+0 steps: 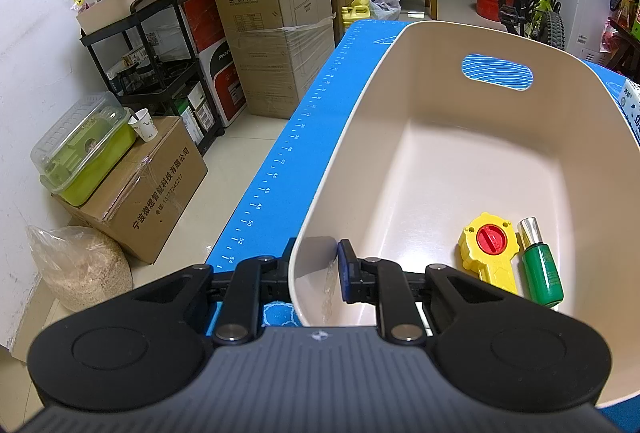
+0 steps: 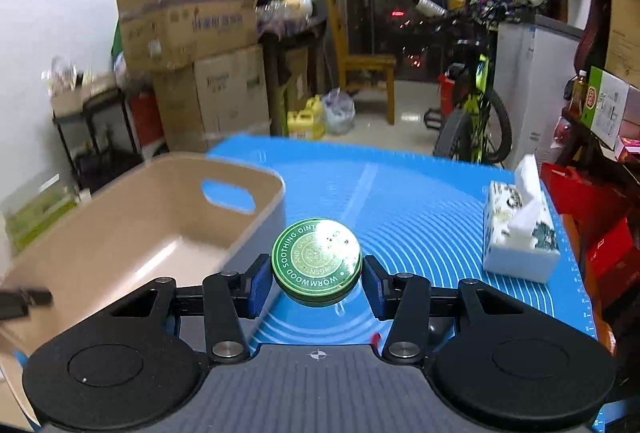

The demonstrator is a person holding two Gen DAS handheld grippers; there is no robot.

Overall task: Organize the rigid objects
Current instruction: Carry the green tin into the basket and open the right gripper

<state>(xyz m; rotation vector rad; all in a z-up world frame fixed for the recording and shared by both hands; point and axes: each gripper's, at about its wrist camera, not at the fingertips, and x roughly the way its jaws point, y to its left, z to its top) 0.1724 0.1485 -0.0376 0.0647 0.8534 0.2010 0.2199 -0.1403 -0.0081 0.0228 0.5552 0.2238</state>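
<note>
Left gripper [image 1: 316, 265] fingers clamp the near-left rim of the beige bin [image 1: 400, 45]; right gripper [image 2: 317, 283] fingers hold the green ointment tin [image 2: 316, 267] above the desk [image 2: 420, 201], right of the bin

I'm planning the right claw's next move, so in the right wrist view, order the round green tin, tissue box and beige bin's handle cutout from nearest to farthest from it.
1. Round green metal ointment tin, between the right claw's fingers.
2. White patterned tissue box, ahead on the right.
3. Beige plastic bin's handle cutout, ahead on the left; nearly tied with the tissue box.
</note>
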